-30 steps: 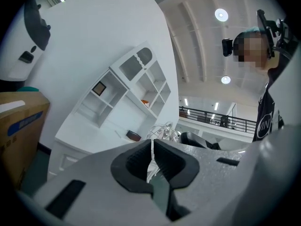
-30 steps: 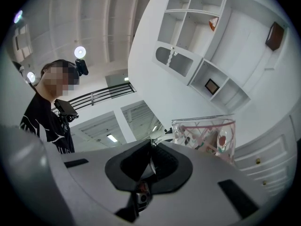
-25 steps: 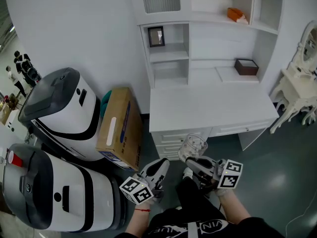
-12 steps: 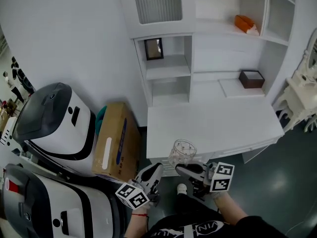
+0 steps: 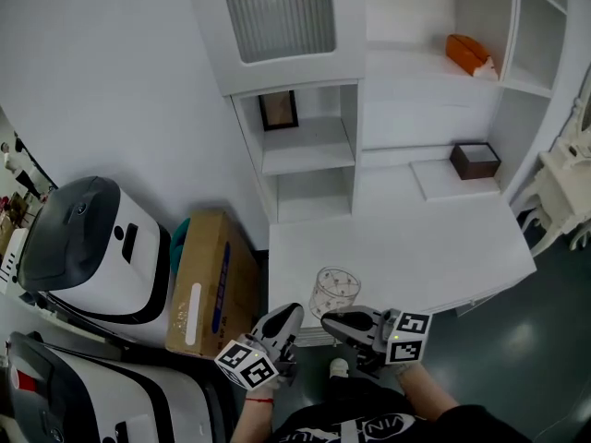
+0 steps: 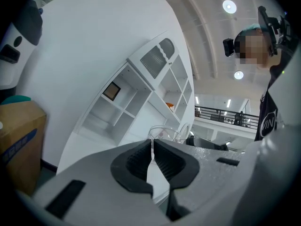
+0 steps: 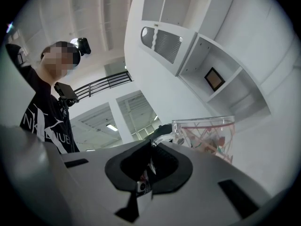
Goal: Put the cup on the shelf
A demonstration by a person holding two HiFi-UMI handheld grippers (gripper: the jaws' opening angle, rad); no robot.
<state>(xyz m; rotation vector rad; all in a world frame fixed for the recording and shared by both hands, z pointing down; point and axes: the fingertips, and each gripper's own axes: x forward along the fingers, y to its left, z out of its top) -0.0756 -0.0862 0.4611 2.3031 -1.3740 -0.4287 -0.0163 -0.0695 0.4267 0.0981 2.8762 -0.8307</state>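
Note:
A clear glass cup (image 5: pixel 333 291) with a faint printed pattern hangs over the front edge of the white desk (image 5: pixel 434 238). My right gripper (image 5: pixel 330 320) is shut on its handle, low in the head view. In the right gripper view the cup (image 7: pixel 207 135) shows just past the closed jaws of the right gripper (image 7: pixel 151 155). My left gripper (image 5: pixel 290 314) sits beside it on the left, shut with nothing held. In the left gripper view, the left gripper (image 6: pixel 152 155) has its pads pressed together, and the cup's rim (image 6: pixel 164 131) peeks above them. The white shelf unit (image 5: pixel 307 152) stands at the desk's back left.
A small picture frame (image 5: pixel 278 111) stands in the upper cubby. A brown box (image 5: pixel 476 161) sits at the desk's back right and an orange object (image 5: pixel 468 53) on a higher shelf. Left of the desk are a cardboard box (image 5: pixel 208 280) and two white-and-grey machines (image 5: pixel 83 238).
Both grippers and the held cup have come closer to the desk; the cup is now over its front edge. The view has tilted up, showing more of the shelves.

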